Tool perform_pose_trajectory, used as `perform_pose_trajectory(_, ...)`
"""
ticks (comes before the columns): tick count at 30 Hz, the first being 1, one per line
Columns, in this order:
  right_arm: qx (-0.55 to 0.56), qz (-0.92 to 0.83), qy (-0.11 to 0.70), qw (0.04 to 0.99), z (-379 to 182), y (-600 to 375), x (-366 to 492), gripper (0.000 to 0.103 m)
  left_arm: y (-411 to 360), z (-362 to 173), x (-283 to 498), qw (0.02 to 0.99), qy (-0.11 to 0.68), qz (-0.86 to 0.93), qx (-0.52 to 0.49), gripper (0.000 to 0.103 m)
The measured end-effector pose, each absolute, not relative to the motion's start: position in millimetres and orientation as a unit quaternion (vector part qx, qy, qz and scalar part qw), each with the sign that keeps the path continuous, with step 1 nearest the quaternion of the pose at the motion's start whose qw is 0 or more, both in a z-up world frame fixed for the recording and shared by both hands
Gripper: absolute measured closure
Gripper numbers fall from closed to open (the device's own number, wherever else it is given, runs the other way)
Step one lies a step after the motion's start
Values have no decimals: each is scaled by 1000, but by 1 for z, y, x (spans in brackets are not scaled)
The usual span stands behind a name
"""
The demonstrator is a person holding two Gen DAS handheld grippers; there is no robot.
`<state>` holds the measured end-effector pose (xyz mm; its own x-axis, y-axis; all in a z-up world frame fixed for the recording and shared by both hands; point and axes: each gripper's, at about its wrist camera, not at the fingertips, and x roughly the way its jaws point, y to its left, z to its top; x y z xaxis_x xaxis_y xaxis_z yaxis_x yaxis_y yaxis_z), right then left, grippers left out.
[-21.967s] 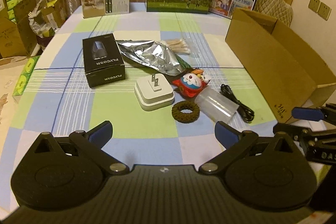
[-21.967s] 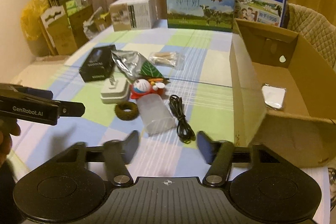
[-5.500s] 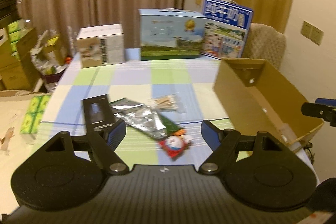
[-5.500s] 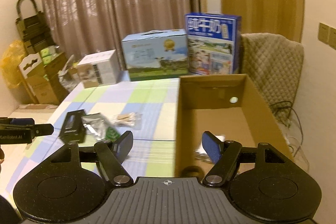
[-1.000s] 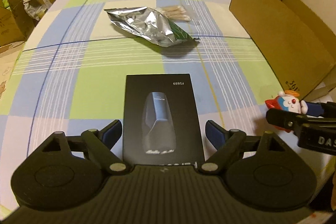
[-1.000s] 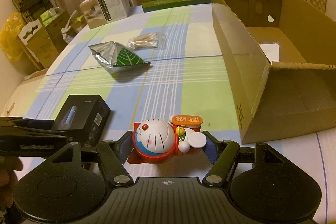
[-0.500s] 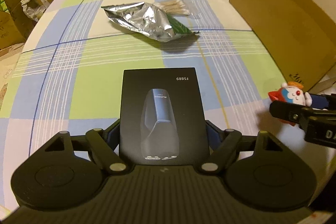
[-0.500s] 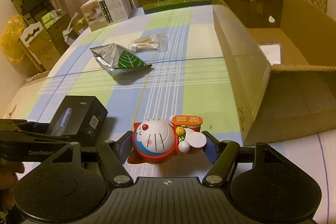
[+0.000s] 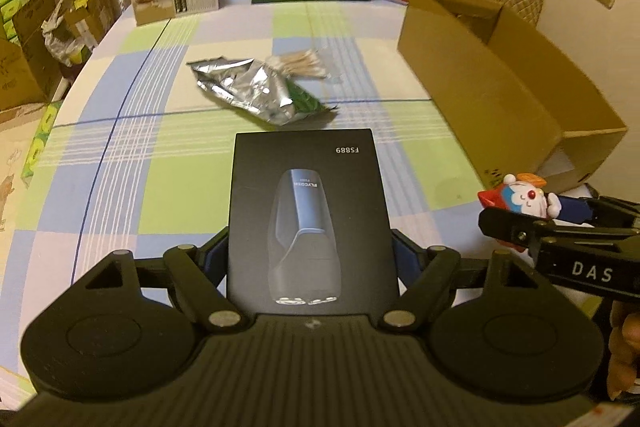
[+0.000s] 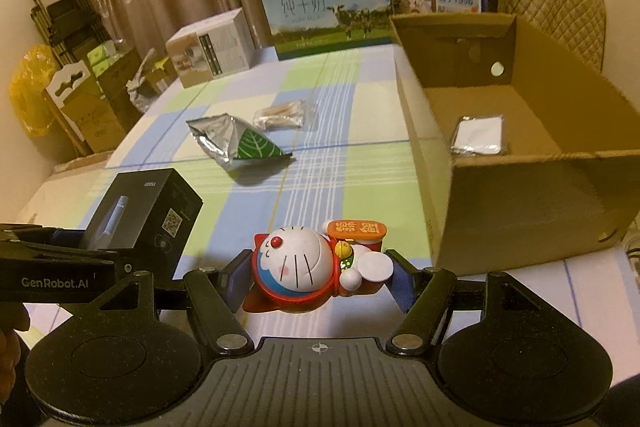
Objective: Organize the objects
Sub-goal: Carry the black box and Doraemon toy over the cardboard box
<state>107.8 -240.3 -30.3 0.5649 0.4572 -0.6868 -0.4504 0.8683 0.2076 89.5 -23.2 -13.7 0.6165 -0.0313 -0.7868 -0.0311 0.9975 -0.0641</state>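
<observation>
Both grippers are loaded and nothing is dropped yet. The left gripper (image 9: pixel 310 259) has its jaws pressed against the two long sides of the black shaver box (image 9: pixel 308 215), which fills the centre of the left wrist view, lifted and held flat above the checked tablecloth (image 9: pixel 168 171). In the right wrist view the right gripper (image 10: pixel 316 275) is clamped on the cat figurine (image 10: pixel 308 263), low in the middle of the frame and lying on its back between the pads.

The cardboard box (image 10: pixel 520 199) sits open at the right of that frame, and only a flat white packet (image 10: pixel 480 135) shows inside it; the rest of its floor is hidden by the near wall. So the sorting looks well under way but not finished: two items are in hand, and the foil snack bag (image 10: pixel 236 143) and the cotton swab packet (image 10: pixel 280 115) lie on the cloth in the centre left, close together.

Both tools point forward over the near edge of the table, side by side, the left one's body showing at the lower left of the right wrist view. The carton lies ahead and to the right of both, and neither load is over its opening yet.
</observation>
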Motion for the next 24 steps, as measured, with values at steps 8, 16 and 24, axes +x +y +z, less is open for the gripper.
perform_pose_trajectory(8, 12, 249, 373, 894, -9, -256, 98, 37, -39, 7, 77, 906, 420, -17, -43, 27)
perform_pose_trajectory(16, 15, 226, 360, 905, 12, -277, 101, 37, -55, 18, 76, 911, 408, -33, -42, 27)
perform_pose_trajectory(24, 11, 198, 340, 919, 39, -304, 115, 37, -74, 39, 91, 919, 389, -52, -40, 27)
